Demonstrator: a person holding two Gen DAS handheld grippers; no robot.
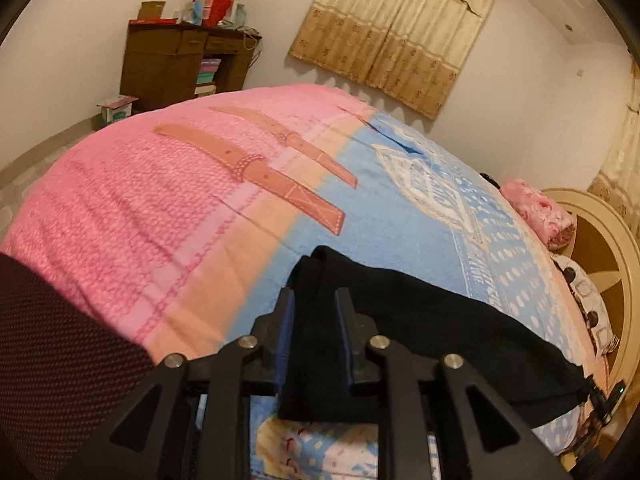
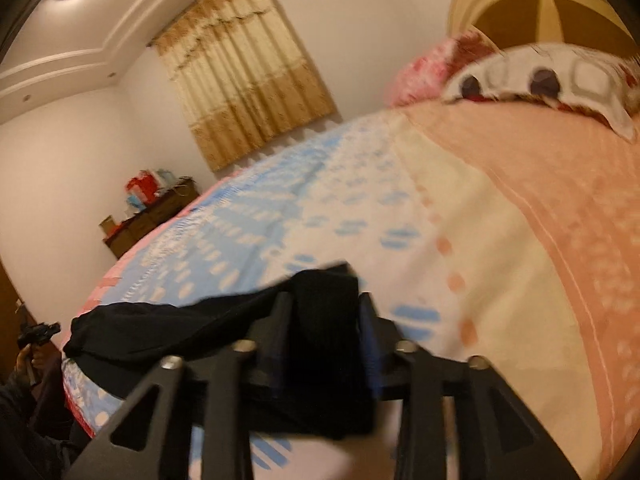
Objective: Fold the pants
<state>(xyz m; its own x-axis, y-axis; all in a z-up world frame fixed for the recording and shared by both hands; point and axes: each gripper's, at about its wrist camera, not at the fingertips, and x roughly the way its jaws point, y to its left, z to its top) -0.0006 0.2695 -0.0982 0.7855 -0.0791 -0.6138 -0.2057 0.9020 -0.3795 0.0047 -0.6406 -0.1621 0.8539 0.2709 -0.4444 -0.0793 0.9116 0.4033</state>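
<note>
Black pants [image 1: 440, 320] lie folded in a long strip on the bed cover [image 1: 160, 208], near its front edge. My left gripper [image 1: 316, 294] straddles one end of the strip. Its jaws stand a little apart with the cloth loose between the blue pads, so it is open. At the other end my right gripper [image 2: 326, 298] is open wider, with a fold of the pants [image 2: 180, 328] lying between its fingers [image 2: 366, 320]. The right wrist view is blurred. Each view shows the other gripper only as a small dark shape at the strip's far end.
The bed cover [image 2: 480, 240] is pink, peach and blue. Pillows [image 1: 540, 212] and a round headboard [image 1: 600, 260] stand at the bed's head. A wooden cabinet [image 1: 180, 68] and a small box [image 1: 116, 110] are beyond the bed, a curtain [image 1: 400, 32] on the wall. A dark red sleeve [image 1: 60, 340] is at lower left.
</note>
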